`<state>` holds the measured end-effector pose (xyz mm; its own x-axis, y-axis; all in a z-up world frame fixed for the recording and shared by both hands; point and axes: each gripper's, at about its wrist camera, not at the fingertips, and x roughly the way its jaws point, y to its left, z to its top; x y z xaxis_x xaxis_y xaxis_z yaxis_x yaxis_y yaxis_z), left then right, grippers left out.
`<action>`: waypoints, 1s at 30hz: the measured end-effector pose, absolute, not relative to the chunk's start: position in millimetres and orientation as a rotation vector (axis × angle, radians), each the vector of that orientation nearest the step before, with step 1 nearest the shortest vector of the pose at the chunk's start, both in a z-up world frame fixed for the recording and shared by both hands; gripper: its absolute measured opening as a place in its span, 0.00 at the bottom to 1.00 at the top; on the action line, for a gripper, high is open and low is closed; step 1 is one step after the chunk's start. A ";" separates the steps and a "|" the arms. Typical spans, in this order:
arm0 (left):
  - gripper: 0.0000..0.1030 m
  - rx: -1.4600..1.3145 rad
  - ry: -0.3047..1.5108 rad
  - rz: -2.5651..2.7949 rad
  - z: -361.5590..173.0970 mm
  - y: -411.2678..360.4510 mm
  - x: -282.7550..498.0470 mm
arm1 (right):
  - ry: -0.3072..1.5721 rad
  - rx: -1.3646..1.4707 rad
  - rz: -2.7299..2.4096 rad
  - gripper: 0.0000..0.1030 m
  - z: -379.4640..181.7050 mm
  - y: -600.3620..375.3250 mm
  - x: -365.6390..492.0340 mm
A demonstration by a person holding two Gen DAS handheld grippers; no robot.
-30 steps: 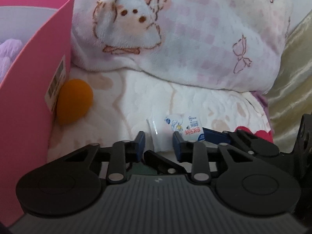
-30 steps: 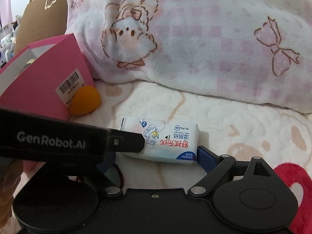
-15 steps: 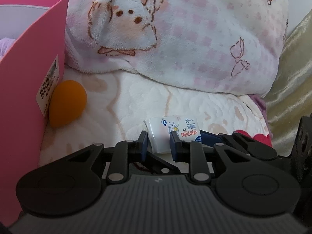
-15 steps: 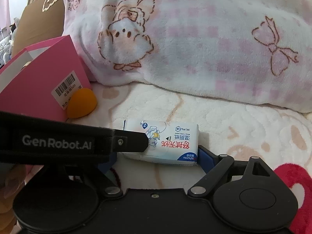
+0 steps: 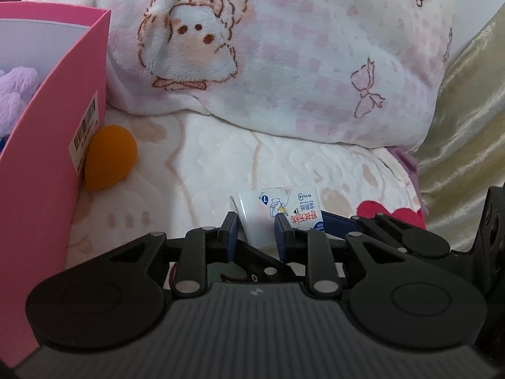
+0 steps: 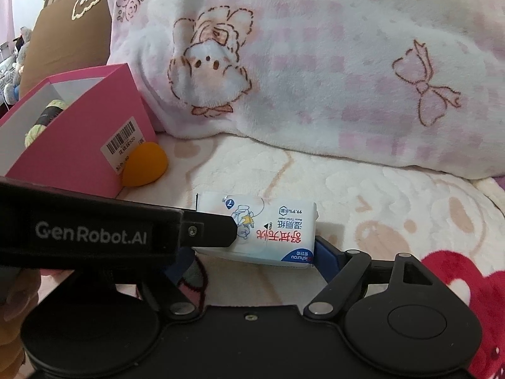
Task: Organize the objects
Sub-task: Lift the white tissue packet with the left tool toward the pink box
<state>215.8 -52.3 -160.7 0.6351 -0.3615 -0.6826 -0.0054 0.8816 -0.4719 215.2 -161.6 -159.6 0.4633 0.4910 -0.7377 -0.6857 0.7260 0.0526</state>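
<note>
Pinching wipes pack (image 5: 277,208) – left hand-held gripper (image 5: 256,232) (angled down) | right hand-held gripper (image 6: 252,249) closing around it

Left gripper (image 5: 255,230): black linkages, silver rivets, blue pads, ribbed grey housing. Right gripper (image 6: 252,252) looks alike; "GenRobot.AI" marks the left one's side.

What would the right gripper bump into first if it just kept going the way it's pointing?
Most likely the pack of wet wipes: it already lies between the right gripper's closing jaws. The left gripper is clamped on that same pack. Beyond it comes only the cream bedspread, though depth is hard to judge.
</note>
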 end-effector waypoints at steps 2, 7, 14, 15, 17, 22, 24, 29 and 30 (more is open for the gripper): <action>0.23 -0.468 0.879 -0.208 -157.5 -52.3 213.1 | 0.815 -0.277 0.738 0.81 -156.4 -161.8 211.3; 0.23 -0.454 0.898 -0.198 -148.0 -54.2 203.0 | 0.854 -0.266 0.749 0.81 -148.8 -163.9 206.7; 0.23 -0.500 0.941 -0.233 -136.0 -51.6 192.1 | 0.895 -0.280 0.732 0.81 -132.8 -170.9 192.9; 0.23 -0.498 0.940 -0.233 -132.6 -52.3 189.6 | 0.892 -0.277 0.732 0.81 -130.3 -172.2 191.0; 0.23 -0.483 0.942 -0.226 -126.2 -54.4 184.8 | 0.894 -0.270 0.736 0.81 -125.5 -174.0 186.8; 0.23 -0.448 0.942 -0.215 -112.7 -56.6 166.8 | 0.881 -0.292 0.745 0.81 -114.5 -174.0 170.1; 0.23 -0.444 0.934 -0.193 -108.9 -54.8 156.7 | 0.891 -0.284 0.767 0.81 -111.2 -173.6 164.9; 0.23 -0.454 0.903 -0.161 -101.2 -42.7 131.7 | 0.876 -0.293 0.809 0.81 -102.4 -165.9 145.7; 0.23 -0.475 0.904 -0.156 -100.5 -37.6 126.5 | 0.874 -0.294 0.812 0.81 -101.3 -165.0 141.4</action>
